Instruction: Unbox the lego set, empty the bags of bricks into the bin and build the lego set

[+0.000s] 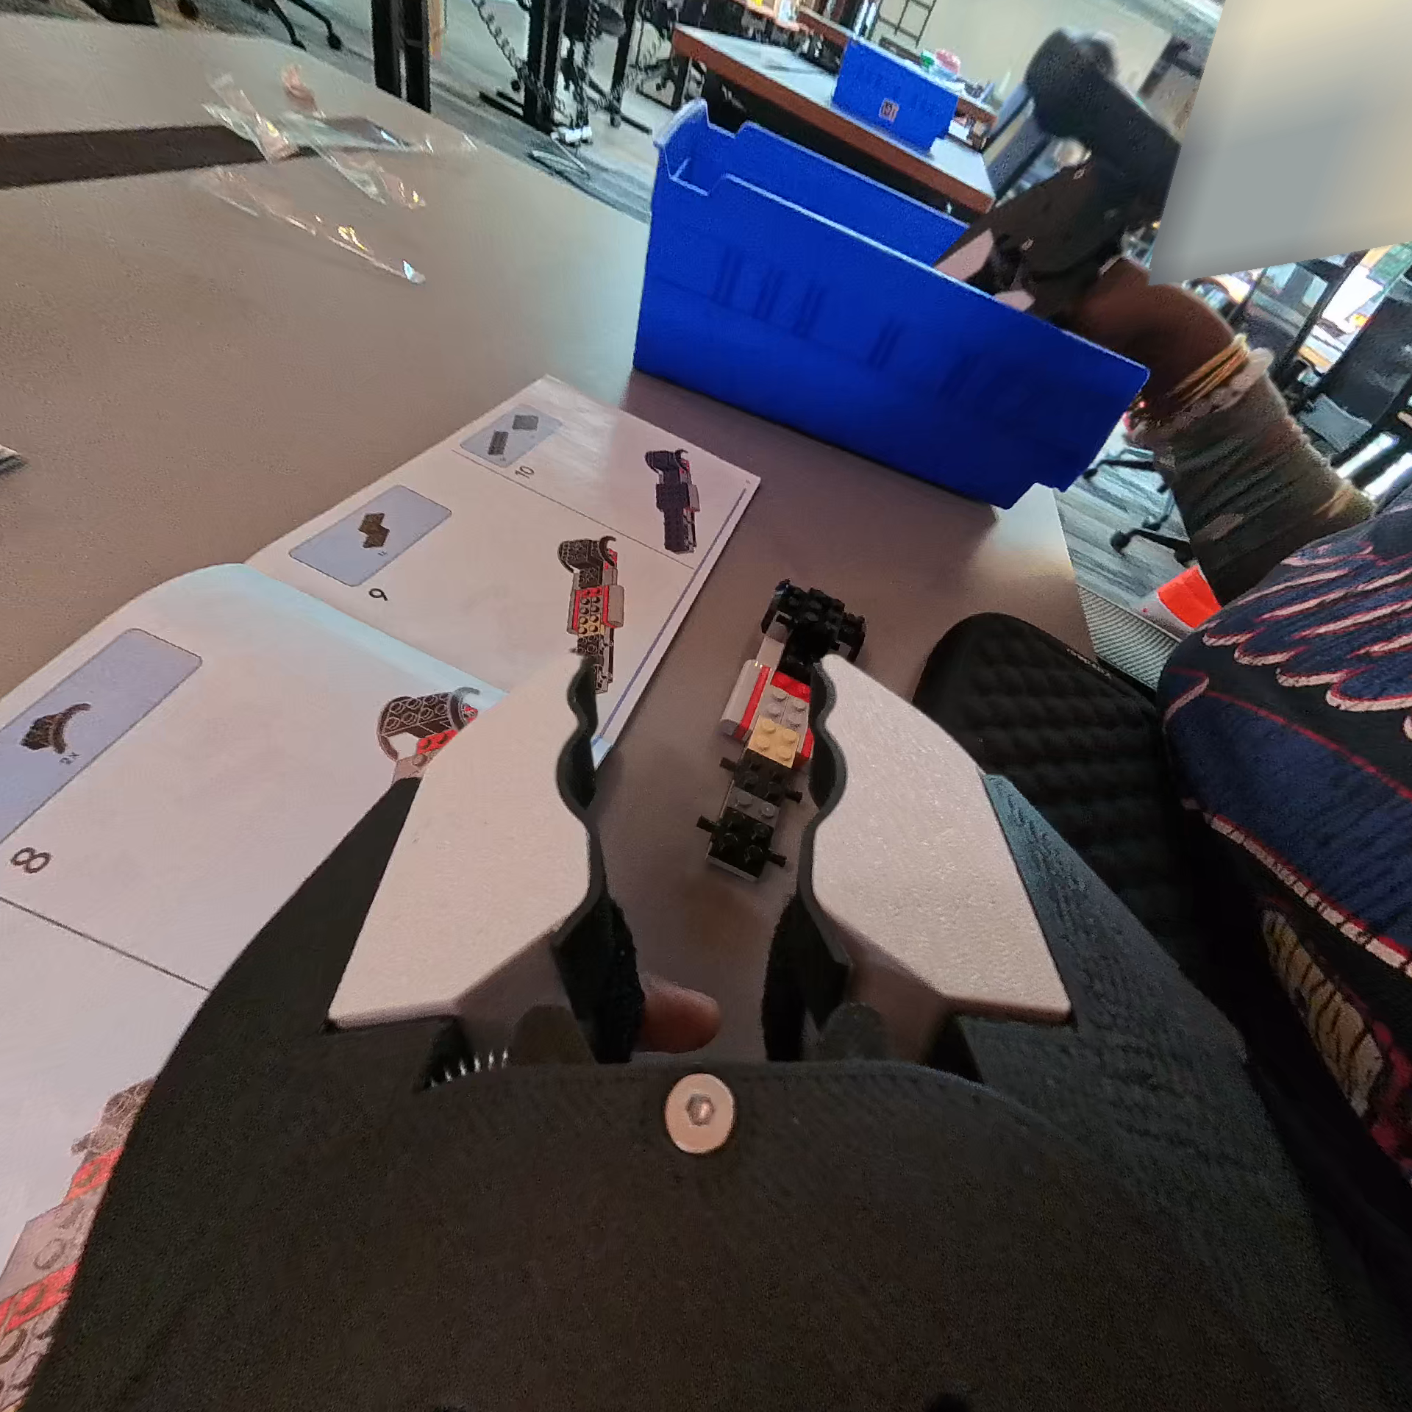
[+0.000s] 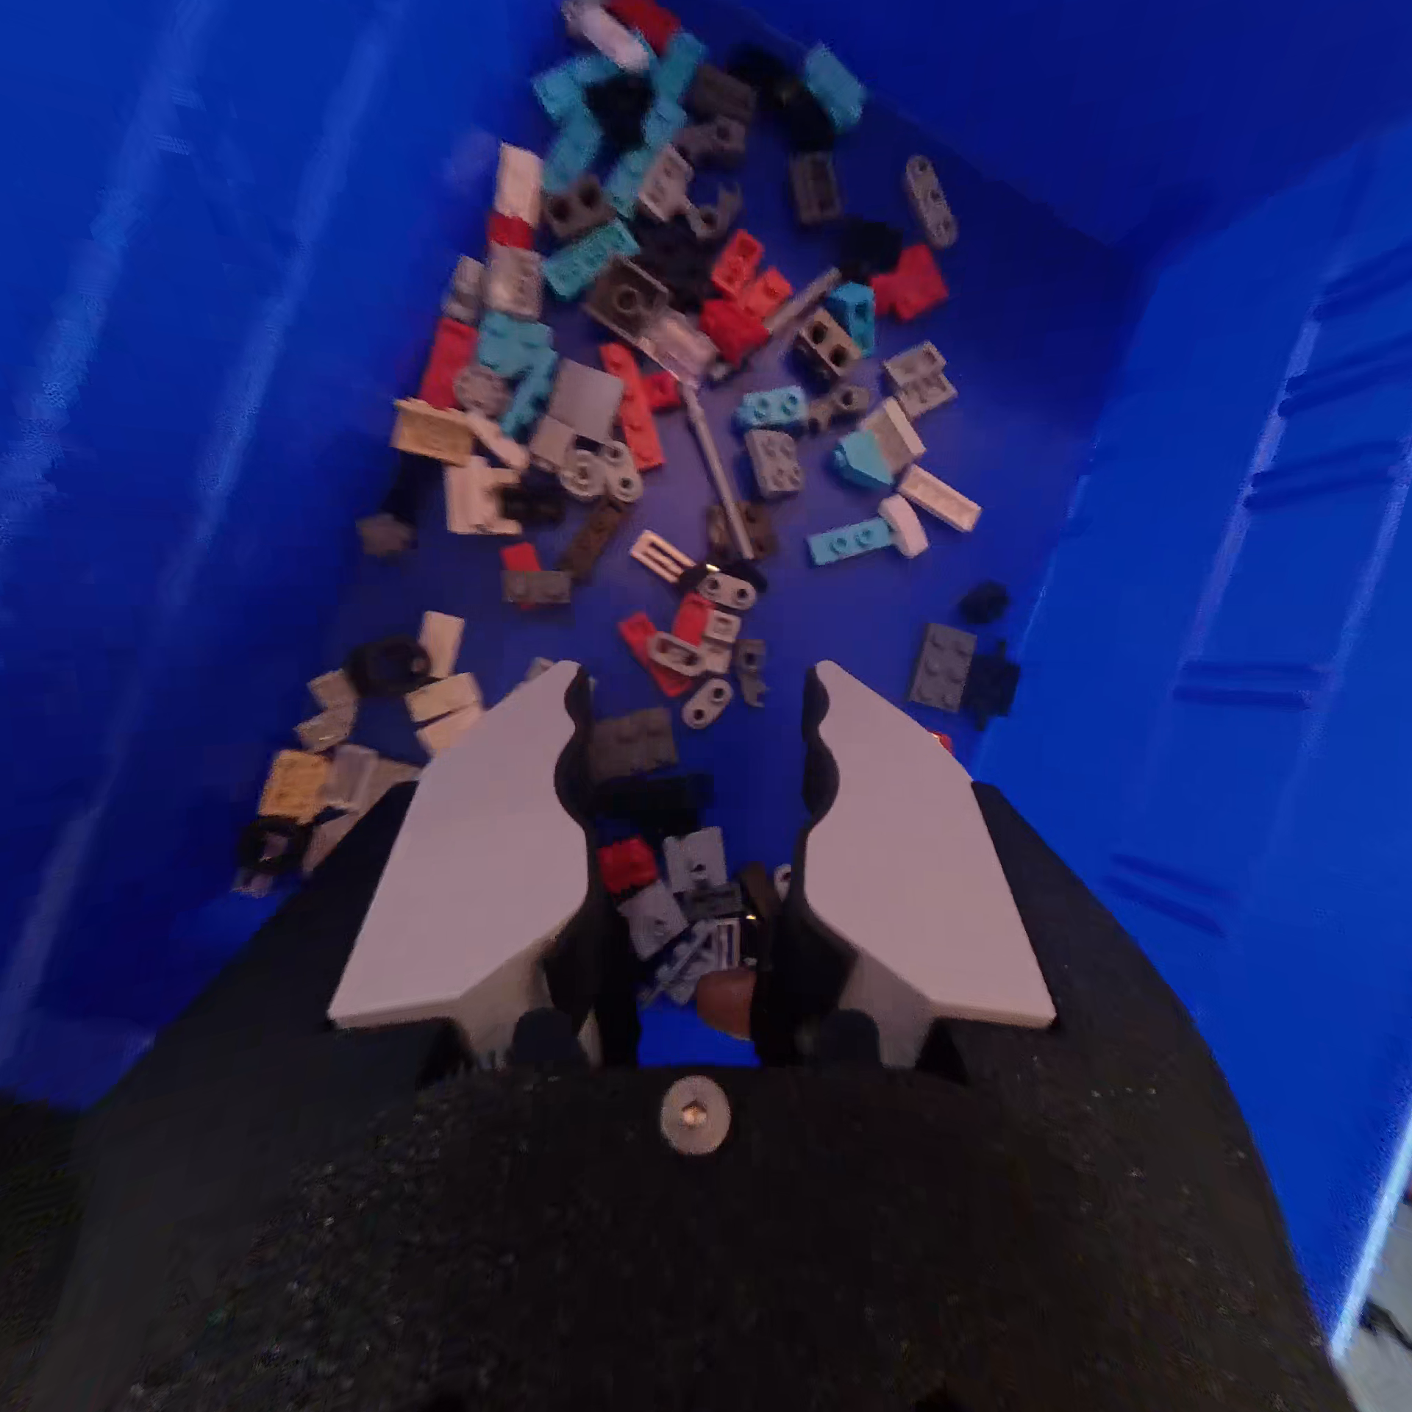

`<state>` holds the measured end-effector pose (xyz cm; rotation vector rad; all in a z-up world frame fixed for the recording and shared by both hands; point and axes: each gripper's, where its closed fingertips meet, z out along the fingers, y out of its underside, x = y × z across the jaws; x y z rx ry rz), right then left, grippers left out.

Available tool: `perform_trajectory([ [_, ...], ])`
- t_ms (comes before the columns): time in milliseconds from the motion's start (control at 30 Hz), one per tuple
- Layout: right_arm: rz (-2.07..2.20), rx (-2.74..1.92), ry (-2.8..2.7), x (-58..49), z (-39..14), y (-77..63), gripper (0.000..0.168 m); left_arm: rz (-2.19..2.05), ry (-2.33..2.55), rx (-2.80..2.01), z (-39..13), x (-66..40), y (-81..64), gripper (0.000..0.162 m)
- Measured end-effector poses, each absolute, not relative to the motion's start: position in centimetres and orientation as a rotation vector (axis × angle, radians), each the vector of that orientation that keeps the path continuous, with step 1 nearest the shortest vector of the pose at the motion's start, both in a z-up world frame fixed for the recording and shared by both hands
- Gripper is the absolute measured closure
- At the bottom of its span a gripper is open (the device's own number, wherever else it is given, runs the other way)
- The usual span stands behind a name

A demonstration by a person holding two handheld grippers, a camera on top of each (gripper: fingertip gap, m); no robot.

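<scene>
L gripper (image 1: pixel 699 672) is held open over the table (image 1: pixel 229 367), jaws apart; part-built lego model (image 1: pixel 772 733) lies between them, touching the R finger, beside the instruction booklet (image 1: pixel 382 611). R gripper (image 2: pixel 695 676) is seen open inside the blue bin (image 2: pixel 1222 458), over loose bricks (image 2: pixel 649 344); nothing gripped.

The right tool (image 1: pixel 1016 263) dips behind the blue bin's wall (image 1: pixel 840 328) — tips hidden.

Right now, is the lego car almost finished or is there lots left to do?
Part way. Done: empty bags lie on the table and loose bricks fill the blue bin. In hand: the half-built car sits between the open left gripper, while the open right gripper hovers over the bricks. Left: many bricks remain, and the booklet lies open mid-build.
</scene>
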<state>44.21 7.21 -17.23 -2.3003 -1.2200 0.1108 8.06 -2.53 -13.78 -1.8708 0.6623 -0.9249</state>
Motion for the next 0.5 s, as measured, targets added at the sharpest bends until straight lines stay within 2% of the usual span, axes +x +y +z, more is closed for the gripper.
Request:
perform_trajectory([
  [133,0.294,-2.258,-1.283,43.5,-16.4,4.8,0.111,-0.928,0.701,-1.876,-13.9,8.4,-2.8,0.112],
  [333,0.458,-2.186,-1.716,43.0,-17.5,0.7,0.112,-0.903,0.697,-1.854,-13.7,8.3,-2.8,0.112],
  [500,0.569,-2.005,-2.006,40.6,-18.3,-0.3,0.120,-0.889,0.705,-1.874,-14.0,8.4,-2.8,0.112],
])
